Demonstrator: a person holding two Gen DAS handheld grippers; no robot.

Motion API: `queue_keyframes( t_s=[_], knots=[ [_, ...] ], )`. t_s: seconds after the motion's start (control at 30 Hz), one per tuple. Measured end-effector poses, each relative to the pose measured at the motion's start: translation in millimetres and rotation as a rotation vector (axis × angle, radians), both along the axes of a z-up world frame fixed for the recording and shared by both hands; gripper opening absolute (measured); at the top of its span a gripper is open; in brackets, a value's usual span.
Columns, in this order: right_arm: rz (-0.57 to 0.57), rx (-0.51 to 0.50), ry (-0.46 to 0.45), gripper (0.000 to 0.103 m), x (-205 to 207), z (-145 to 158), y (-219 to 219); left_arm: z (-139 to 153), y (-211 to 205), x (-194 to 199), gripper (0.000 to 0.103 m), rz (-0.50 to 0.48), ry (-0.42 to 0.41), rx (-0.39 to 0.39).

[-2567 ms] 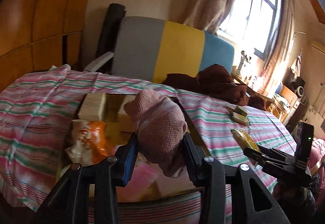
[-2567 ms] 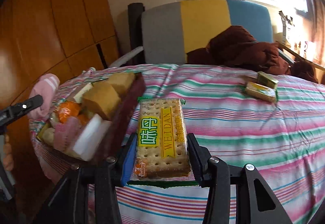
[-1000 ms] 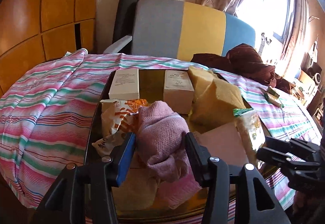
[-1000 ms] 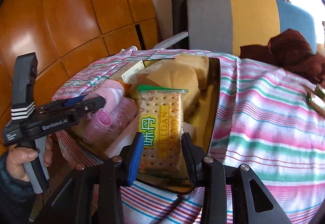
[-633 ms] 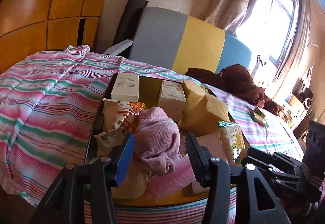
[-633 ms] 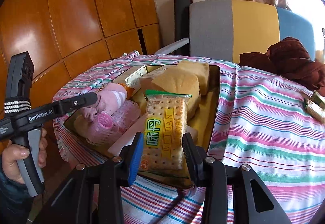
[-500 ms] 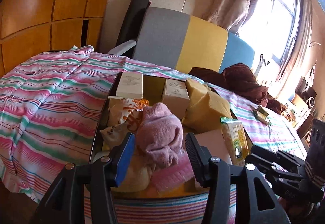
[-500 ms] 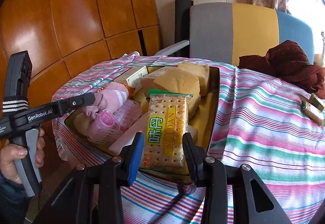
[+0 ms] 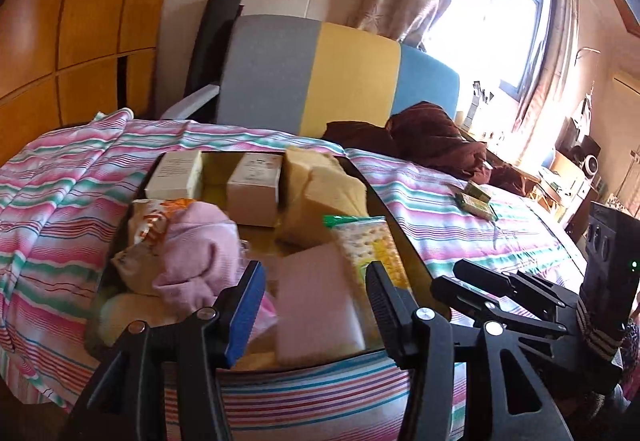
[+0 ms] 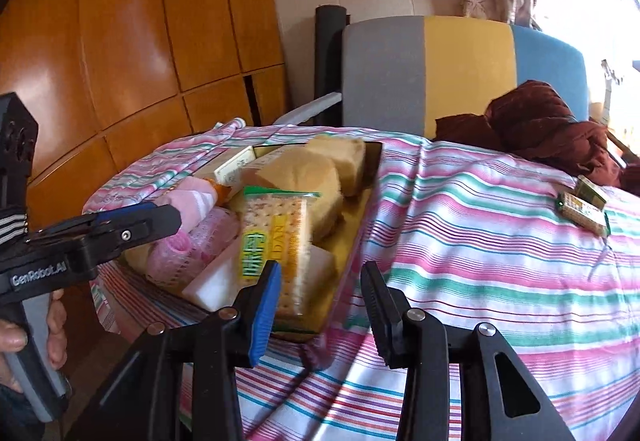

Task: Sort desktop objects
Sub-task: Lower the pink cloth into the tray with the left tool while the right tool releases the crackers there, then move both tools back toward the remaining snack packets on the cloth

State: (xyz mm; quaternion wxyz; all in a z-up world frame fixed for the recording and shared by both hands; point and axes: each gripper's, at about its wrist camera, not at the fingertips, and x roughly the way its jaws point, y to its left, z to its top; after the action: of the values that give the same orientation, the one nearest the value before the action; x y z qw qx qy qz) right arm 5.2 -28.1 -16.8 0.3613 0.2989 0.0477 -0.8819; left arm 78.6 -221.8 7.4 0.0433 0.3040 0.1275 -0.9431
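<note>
A dark gold tray (image 9: pixel 384 197) (image 10: pixel 352 249) sits on the striped cloth, crowded with items. A pink sock (image 9: pixel 200 245) (image 10: pixel 192 201) lies at its left side, on an orange snack bag. My left gripper (image 9: pixel 314 273) is open just in front of the tray with nothing between its fingers. A Weidan cracker packet (image 10: pixel 276 237) (image 9: pixel 372 241) leans in the tray's near right part, blurred. My right gripper (image 10: pixel 320 271) is open right behind it, holding nothing. Each gripper also shows in the other view: the left gripper (image 10: pixel 132 221), the right gripper (image 9: pixel 480 281).
The tray also holds two pale boxes (image 9: pixel 252 189), yellow sponges (image 9: pixel 320 193), a pink-white sponge (image 9: pixel 316 301) and pink curlers (image 10: pixel 192 245). Two small green-yellow packets (image 10: pixel 584 209) lie on the cloth at right. A brown garment (image 10: pixel 548 129) lies before the grey-yellow-blue chair. A hand (image 10: pixel 52 321) holds the left gripper.
Both grippers have opened. The pink sock has dropped into the tray's left side and the cracker packet into its near right part. Both grippers have drawn back slightly.
</note>
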Motion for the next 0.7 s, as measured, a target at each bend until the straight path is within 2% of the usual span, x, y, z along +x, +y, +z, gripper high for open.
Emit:
queue_keyframes(
  t_s=[0.13,0.33,0.4,0.57,0.7],
  knots=[
    [-0.043,-0.020,-0.012,0.043,-8,-2,17,0,15,-9,0.053,-0.029,-0.023,0.001],
    [-0.142,-0.055,-0.041,0.049,-28,-8,58,9,58,-44,0.055,-0.145,-0.044,-0.076],
    [-0.195,-0.062,-0.053,0.053,-37,-12,78,12,72,-55,0.056,-0.184,-0.051,-0.102],
    [-0.368,-0.081,-0.101,0.054,-65,-22,139,20,108,-84,0.060,-0.281,-0.068,-0.166],
    [-0.486,-0.053,-0.091,0.055,-81,-26,177,18,144,-116,0.061,-0.372,-0.097,-0.228]
  ],
)
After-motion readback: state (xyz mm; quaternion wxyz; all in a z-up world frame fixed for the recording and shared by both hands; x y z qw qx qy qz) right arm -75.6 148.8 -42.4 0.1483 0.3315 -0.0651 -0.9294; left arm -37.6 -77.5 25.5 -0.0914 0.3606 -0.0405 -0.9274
